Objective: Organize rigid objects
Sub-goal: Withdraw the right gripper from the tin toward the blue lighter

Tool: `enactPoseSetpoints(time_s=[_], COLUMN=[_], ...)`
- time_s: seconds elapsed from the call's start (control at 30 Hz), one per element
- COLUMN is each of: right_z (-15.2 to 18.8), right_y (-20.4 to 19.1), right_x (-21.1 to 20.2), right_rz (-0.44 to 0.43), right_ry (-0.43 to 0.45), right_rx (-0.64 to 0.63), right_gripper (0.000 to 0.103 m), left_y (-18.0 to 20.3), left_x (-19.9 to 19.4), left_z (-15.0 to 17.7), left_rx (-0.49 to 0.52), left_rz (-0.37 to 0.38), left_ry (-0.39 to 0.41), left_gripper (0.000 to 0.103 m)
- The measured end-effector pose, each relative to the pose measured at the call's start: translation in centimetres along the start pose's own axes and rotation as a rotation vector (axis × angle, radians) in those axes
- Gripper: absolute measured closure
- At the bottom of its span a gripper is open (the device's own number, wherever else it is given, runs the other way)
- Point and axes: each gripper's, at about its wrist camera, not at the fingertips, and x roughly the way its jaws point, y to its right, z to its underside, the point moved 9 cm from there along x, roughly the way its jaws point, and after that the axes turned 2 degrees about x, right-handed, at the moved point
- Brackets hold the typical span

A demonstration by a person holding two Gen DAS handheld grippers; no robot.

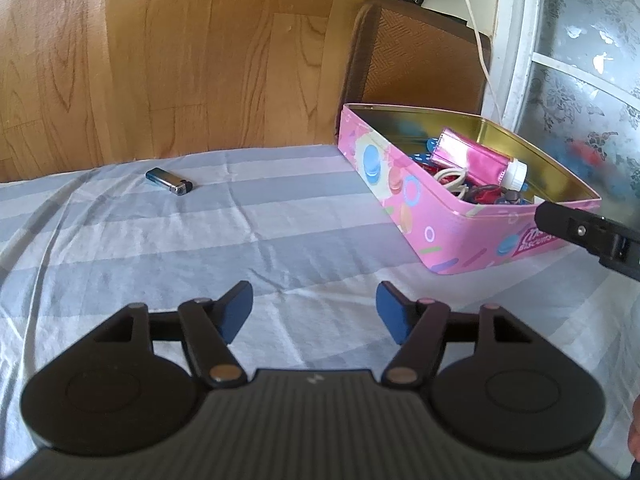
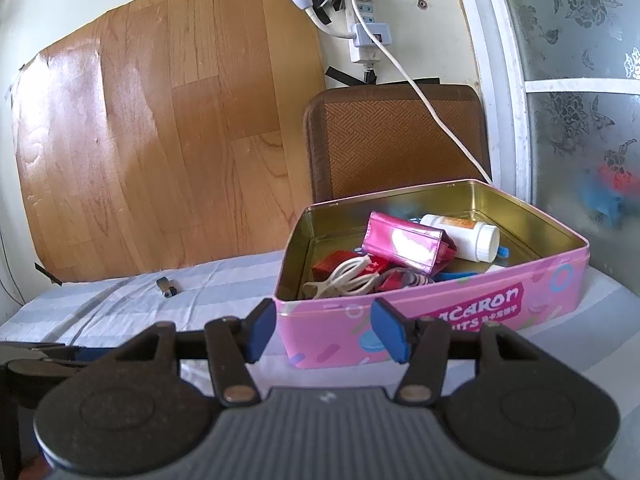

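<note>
Two grippers hang over the striped cloth (image 1: 280, 216), both with fingers apart and nothing between them: the left gripper (image 1: 315, 312) and the right gripper (image 2: 324, 330). One lighter (image 1: 169, 182) lies alone at centre left, well apart from the pink tin (image 1: 404, 200) full of small things at right.

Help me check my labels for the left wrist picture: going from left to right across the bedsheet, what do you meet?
Lighter → pink tin holding small things → tip of the right tongs at the picture's right edge.
</note>
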Motion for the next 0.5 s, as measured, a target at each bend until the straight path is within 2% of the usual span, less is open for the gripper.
enactPoseSetpoints(time_s=[0.17, 0.33, 0.5], right_z=[0.0, -0.5, -0.5], right_y=[-1.2, -3.2, -6.4], right_x=[0.2, 0.7, 2.3], right_rz=[-0.013, -0.049, -0.123], right_ry=[-0.001, 0.003, -0.023], right_rx=[-0.027, -0.073, -0.138], right_gripper=[0.049, 0.049, 0.049], left_y=[-1.1, -4.2, -10.2], left_x=[0.2, 0.5, 0.5], left_z=[0.1, 0.1, -0.1], left_rx=[-0.011, -0.056, -0.128], left_rz=[-0.013, -0.062, -0.194], left_ry=[0.000, 0.004, 0.026], left_gripper=[0.033, 0.033, 0.033])
